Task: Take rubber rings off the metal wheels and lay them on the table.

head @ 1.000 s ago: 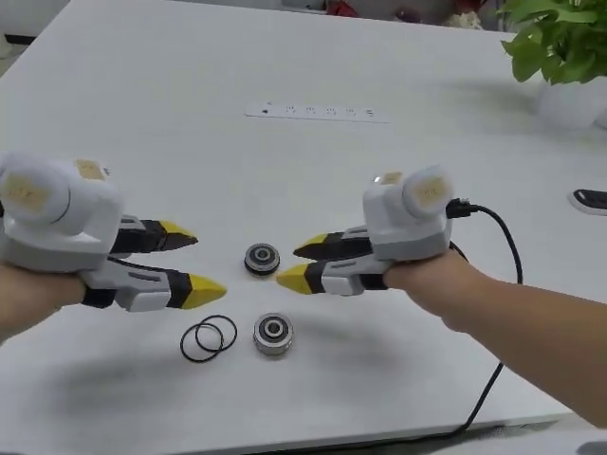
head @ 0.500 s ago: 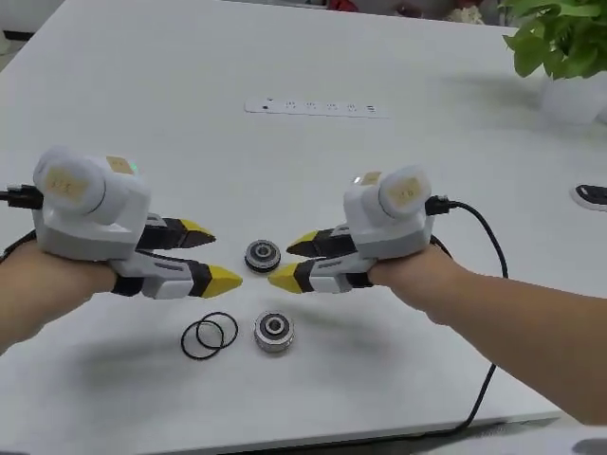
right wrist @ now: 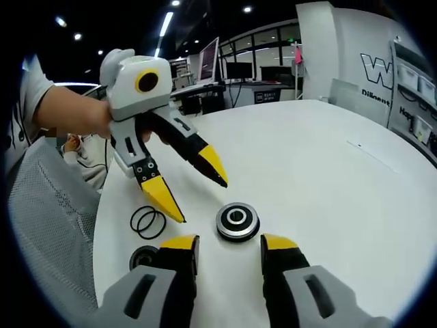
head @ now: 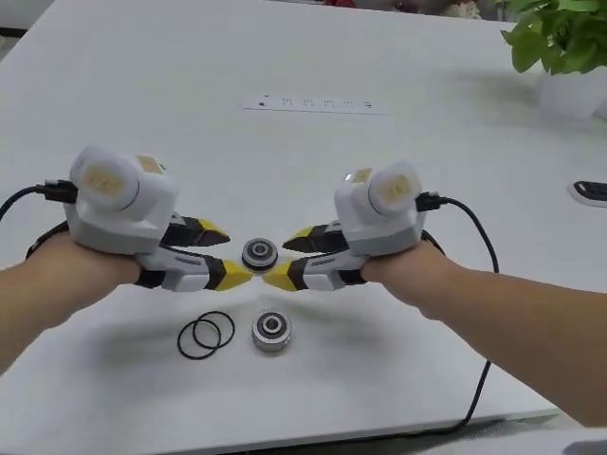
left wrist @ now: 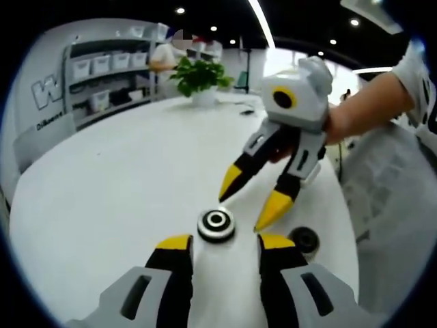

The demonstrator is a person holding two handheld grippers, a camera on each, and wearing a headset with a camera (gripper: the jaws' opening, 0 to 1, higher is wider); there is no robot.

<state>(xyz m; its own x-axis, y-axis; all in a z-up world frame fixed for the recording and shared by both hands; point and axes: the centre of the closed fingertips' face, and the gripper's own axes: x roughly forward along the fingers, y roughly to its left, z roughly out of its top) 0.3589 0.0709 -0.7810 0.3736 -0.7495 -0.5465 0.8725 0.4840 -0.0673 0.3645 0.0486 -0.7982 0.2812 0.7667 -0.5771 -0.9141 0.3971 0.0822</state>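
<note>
A: fingers?
B: I've got both released: left gripper (head: 233, 254), right gripper (head: 280, 257), tips facing
A: wheel?
B: metal wheel (head: 260, 253) on bench (head: 379, 142) between the tips; second wheel (head: 271, 329) at its 6 o'clock, rubber rings (head: 207, 335) at 7

Head view looks down on the table (head: 427, 142); the gripper views face each other, sharing one wheel (left wrist: 216, 223) close up.

The head view is bright and sharp. Light comes from above, so soft gray shadows lie on the white table (head: 360, 389). In both gripper views, ceiling lights (right wrist: 166, 22) glow on a dark ceiling. Those views bend at the edges and look a bit blurry.
</note>
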